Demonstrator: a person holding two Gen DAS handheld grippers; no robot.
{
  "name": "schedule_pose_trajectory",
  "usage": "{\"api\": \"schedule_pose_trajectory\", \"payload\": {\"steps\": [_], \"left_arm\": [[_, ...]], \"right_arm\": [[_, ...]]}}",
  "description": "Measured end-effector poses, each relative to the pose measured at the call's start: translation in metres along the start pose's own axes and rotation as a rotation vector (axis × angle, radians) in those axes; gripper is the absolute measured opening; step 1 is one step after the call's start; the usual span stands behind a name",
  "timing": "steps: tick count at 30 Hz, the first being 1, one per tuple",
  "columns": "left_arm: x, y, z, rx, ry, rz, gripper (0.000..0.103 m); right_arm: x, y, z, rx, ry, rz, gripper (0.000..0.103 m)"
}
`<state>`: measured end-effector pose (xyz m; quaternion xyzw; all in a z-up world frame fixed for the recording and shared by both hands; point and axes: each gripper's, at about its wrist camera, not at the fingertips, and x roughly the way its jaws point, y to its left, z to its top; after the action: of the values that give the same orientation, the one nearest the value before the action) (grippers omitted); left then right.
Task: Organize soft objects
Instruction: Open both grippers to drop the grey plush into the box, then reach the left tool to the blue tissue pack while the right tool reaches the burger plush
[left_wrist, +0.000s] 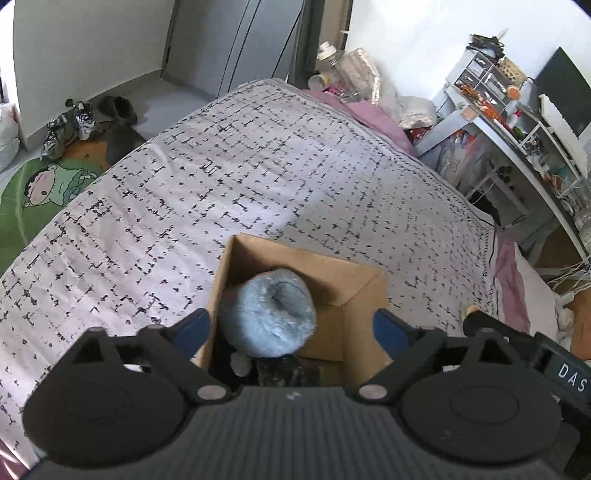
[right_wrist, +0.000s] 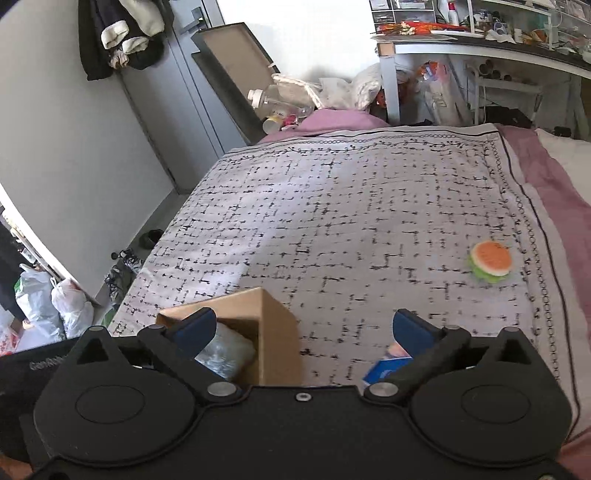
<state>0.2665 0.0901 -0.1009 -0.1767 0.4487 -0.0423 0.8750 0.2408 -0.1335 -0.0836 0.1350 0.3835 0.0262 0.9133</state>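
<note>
The left gripper (left_wrist: 291, 326) is seen with its jaws spread wide, nothing pressed between the blue pads (left_wrist: 192, 328). Just ahead of it, a fluffy grey-blue roll (left_wrist: 271, 314) is poised at the mouth of the cardboard box (left_wrist: 354, 291), between the pads but untouched by either; whether it rests on what lies under it cannot be told. The box is set on the patterned bedspread (left_wrist: 221, 177), toward the near edge of the bed.

The right gripper (right_wrist: 303, 328) is likewise released, jaws fully apart and nothing held. The same box (right_wrist: 273, 332) is caught beside its left pad, something pale and wrapped (right_wrist: 225, 354) lying inside. A blue-and-orange item (right_wrist: 388, 365) is glimpsed under the right finger, too hidden to name. Further out, a plush burger (right_wrist: 490, 261) is found near the right edge of the bedspread, well apart from the box.
</note>
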Motion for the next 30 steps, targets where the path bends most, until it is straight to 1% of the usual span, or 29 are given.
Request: {"api": "schedule_pose_trajectory", "payload": {"steps": [1,5,10,13,19,21,25,30], "left_arm": [[-0.002,-0.004,-0.001,0.006,-0.007,0.002,0.102],[-0.008,-0.020,-0.006,0.030,-0.023,0.007,0.103],[-0.014,-0.039,-0.012,0.032,-0.041,-0.007,0.103],[-0.016,-0.051,-0.015,0.044,-0.053,-0.006,0.103],[-0.017,-0.075,-0.022,0.063,-0.057,-0.007,0.103],[-0.017,-0.082,-0.025,0.068,-0.056,-0.008,0.103],[-0.017,-0.097,-0.029,0.077,-0.059,-0.016,0.103],[-0.012,-0.116,-0.038,0.096,-0.052,-0.008,0.103]], "right_arm": [[-0.003,-0.005,0.001,-0.007,0.004,0.001,0.103],[-0.014,-0.019,0.002,-0.021,0.000,0.021,0.103],[-0.026,-0.035,0.004,-0.047,-0.003,0.007,0.103],[-0.031,-0.049,0.007,-0.031,0.001,0.005,0.103],[-0.041,-0.075,0.013,-0.028,0.011,0.037,0.103],[-0.043,-0.083,0.015,-0.011,0.024,0.030,0.103],[-0.051,-0.098,0.018,-0.025,-0.015,-0.001,0.103],[-0.054,-0.122,0.021,-0.015,-0.016,-0.006,0.103]]}}
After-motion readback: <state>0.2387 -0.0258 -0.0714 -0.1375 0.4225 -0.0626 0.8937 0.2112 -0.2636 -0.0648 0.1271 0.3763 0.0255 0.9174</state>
